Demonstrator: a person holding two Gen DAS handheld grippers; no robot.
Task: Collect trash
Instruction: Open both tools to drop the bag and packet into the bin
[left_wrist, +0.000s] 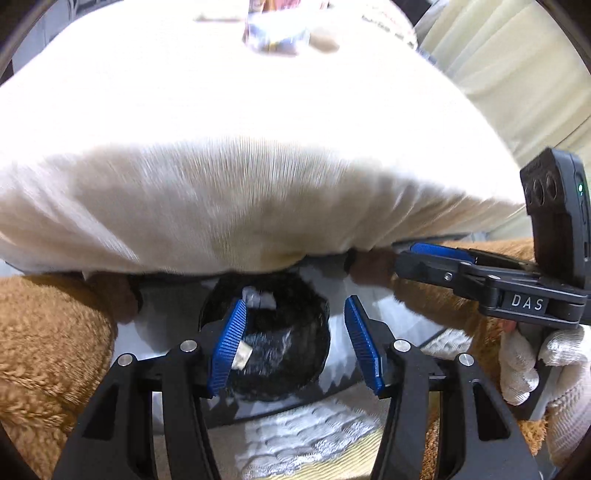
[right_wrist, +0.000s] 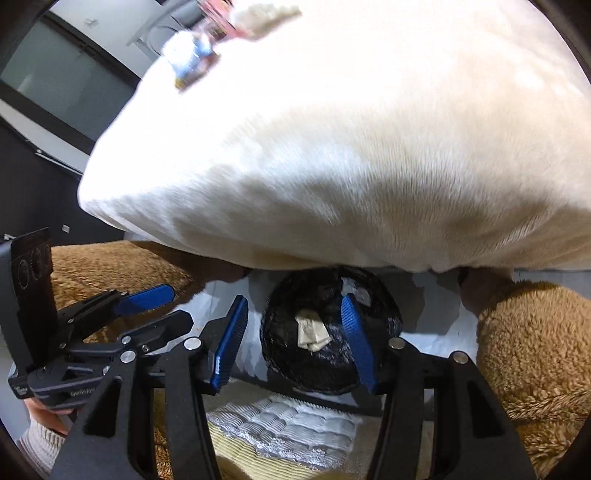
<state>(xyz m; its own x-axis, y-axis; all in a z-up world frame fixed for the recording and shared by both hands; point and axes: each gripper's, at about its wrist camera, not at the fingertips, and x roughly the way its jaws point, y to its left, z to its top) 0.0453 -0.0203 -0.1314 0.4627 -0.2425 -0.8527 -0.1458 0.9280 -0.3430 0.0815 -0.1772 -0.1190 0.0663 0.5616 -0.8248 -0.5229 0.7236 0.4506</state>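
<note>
A round bin lined with a black bag (left_wrist: 288, 343) (right_wrist: 295, 347) stands on the floor below the cream-covered bed edge. Crumpled pale paper trash (right_wrist: 312, 332) lies inside it; a scrap (left_wrist: 242, 356) shows by my left finger. My left gripper (left_wrist: 295, 343) is open and empty over the bin mouth. My right gripper (right_wrist: 295, 339) is open and empty, also over the bin. The right gripper shows at the right of the left wrist view (left_wrist: 428, 258), and the left gripper shows at the left of the right wrist view (right_wrist: 162, 310). A blue and white wrapper (left_wrist: 275, 37) (right_wrist: 192, 59) lies far off on the cover.
The cream cover (left_wrist: 258, 166) (right_wrist: 351, 147) overhangs the bin. Brown fluffy fabric (left_wrist: 48, 332) (right_wrist: 532, 350) lies on both sides. A white quilted mat (left_wrist: 306, 439) (right_wrist: 280, 432) lies on the floor in front. A dark window or door (right_wrist: 55, 85) is at the far left.
</note>
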